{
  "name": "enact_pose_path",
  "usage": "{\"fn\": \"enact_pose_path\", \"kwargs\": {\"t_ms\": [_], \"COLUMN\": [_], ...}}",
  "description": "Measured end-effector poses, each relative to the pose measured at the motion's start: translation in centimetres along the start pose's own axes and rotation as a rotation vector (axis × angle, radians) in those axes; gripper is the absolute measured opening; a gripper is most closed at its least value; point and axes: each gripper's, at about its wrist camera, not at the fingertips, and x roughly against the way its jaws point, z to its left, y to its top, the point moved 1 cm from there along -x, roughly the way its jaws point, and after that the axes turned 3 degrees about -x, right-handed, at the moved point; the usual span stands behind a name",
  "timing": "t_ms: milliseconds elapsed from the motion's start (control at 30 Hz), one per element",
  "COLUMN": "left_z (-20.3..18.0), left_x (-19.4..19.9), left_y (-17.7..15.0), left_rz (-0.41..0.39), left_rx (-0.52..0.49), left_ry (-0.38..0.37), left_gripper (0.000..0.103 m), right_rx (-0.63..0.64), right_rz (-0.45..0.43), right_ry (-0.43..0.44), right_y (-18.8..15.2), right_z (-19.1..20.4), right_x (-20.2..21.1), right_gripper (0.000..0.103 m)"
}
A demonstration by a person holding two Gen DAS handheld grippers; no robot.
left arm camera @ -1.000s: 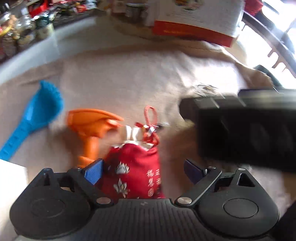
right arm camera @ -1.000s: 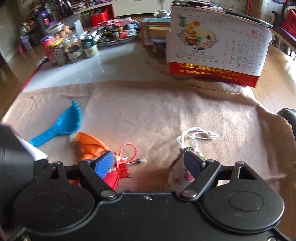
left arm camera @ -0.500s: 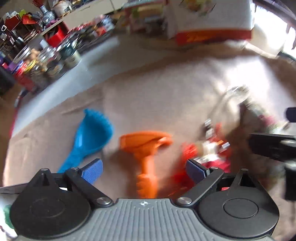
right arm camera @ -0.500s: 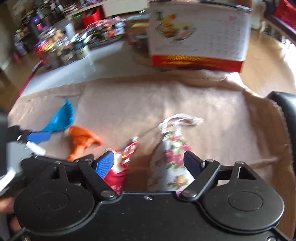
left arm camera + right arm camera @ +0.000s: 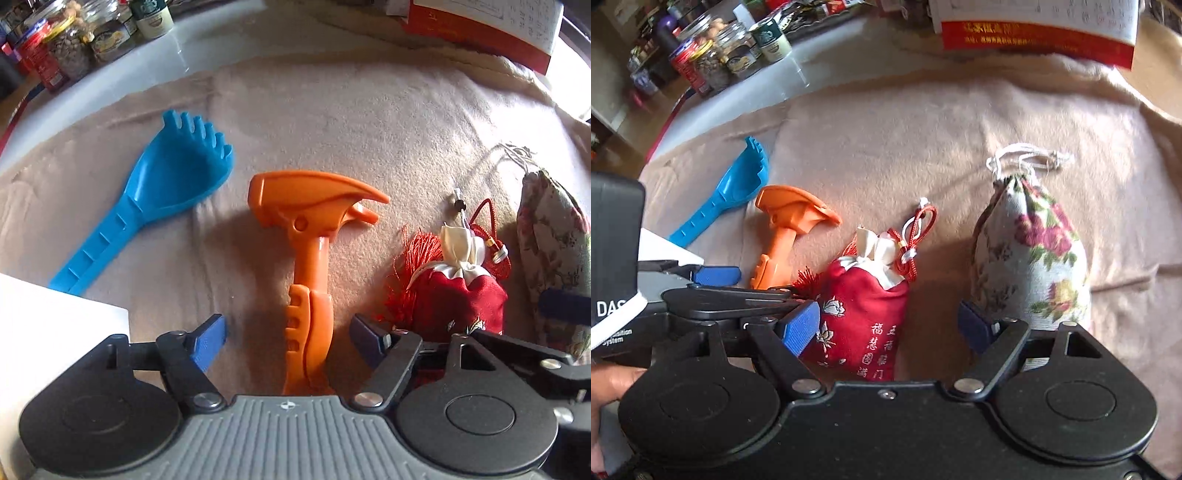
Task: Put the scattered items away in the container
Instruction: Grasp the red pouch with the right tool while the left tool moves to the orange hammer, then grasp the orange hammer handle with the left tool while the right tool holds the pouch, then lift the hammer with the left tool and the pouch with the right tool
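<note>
Straddling the handle of the orange toy hammer point(image 5: 312, 258), your left gripper point(image 5: 288, 339) points steeply down at the beige cloth point(image 5: 332, 122). Its jaws have just been closing, yet a clear gap shows on either side of the handle; the blue pads do not touch it, so nothing is held. The hammer lies flat, head away from you, handle running back under the gripper body.

Your right gripper point(image 5: 888, 328) stands over the red embroidered pouch point(image 5: 860, 317). Its jaws have likewise just been closing. The left pad sits at the pouch's edge, and contact there cannot be confirmed; the right pad stands clear of it, with cloth visible between. No grip is established. That right finger lies just beside the lower corner of the floral drawstring bag point(image 5: 1034, 251), which rests to the right of the red pouch, its white cord spread out on the far side.

The blue toy rake point(image 5: 147, 206) lies left of the hammer, apart from it, tines away from you. A white container corner point(image 5: 44, 332) shows at the left wrist view's lower left edge, near the rake's handle. A hand point(image 5: 609, 391) shows at the left edge of the right wrist view.

Jars point(image 5: 713, 62) and a desk calendar point(image 5: 1038, 37) stand beyond the cloth.
</note>
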Motion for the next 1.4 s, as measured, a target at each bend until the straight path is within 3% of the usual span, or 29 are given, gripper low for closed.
{"fn": "enact_pose_path", "kwargs": {"t_ms": [33, 100, 167, 267, 433, 733, 867, 967, 1033, 1133, 1233, 1300, 1400], "left_z": [0.0, -0.1, -0.3, -1.4, -3.1, -6.0, -5.7, -5.4, -5.4, -5.2, -5.4, -5.3, -5.1], "left_x": [0.1, 0.3, 0.4, 0.6, 0.9, 1.7, 1.9, 2.0, 2.0, 2.1, 2.2, 2.3, 2.2], "left_y": [-0.1, -0.1, -0.2, -0.4, -1.1, -3.6, -4.4, -4.8, -5.0, -5.2, -5.4, -5.5, -5.6], "left_rz": [0.0, -0.006, -0.007, -0.005, 0.02, 0.087, 0.107, 0.096, 0.082, 0.059, 0.042, 0.036, 0.039], "left_rx": [-0.002, -0.015, -0.024, -0.074, -0.1, -0.167, -0.13, -0.111, -0.121, -0.117, -0.131, -0.134, -0.124], "left_ry": [-0.01, -0.014, -0.043, -0.041, -0.075, -0.072, -0.062, -0.066, -0.068, -0.077, -0.073, -0.065, -0.036], "left_gripper": [0.066, 0.059, 0.041, 0.026, 0.026, 0.026, 0.026, 0.026, 0.027, 0.027, 0.029, 0.033, 0.049], "right_rx": [-0.016, -0.04, -0.019, 0.047, 0.139, 0.255, 0.207, 0.132, 0.097, 0.043, 0.034, 0.045, 0.055], "right_rz": [0.015, 0.027, 0.023, 0.038, 0.057, 0.16, 0.064, 0.046, 0.029, 0.023, 0.016, 0.008, 0.021], "right_ry": [0.023, 0.089, 0.085, 0.043, -0.042, -0.091, -0.096, -0.073, -0.082, -0.099, -0.122, -0.133, -0.105], "right_y": [-0.1, -0.6, -0.8, -1.2, -2.6, -6.3, -5.9, -4.5, -3.1, -1.2, -1.1, -2.0, -3.1], "right_z": [-0.2, -0.3, 0.0, 0.3, -0.5, -1.4, -2.4, -3.4, -4.1, -4.9, -4.6, -3.8, -2.4], "right_x": [-0.5, -1.0, -0.7, 0.0, 1.5, 3.5, 4.7, 4.0, 3.2, 2.5, 2.3, 2.5, 3.2], "right_gripper": [0.062, 0.049, 0.047, 0.046, 0.046, 0.04, 0.043, 0.042, 0.036, 0.017, 0.017, 0.029, 0.058]}}
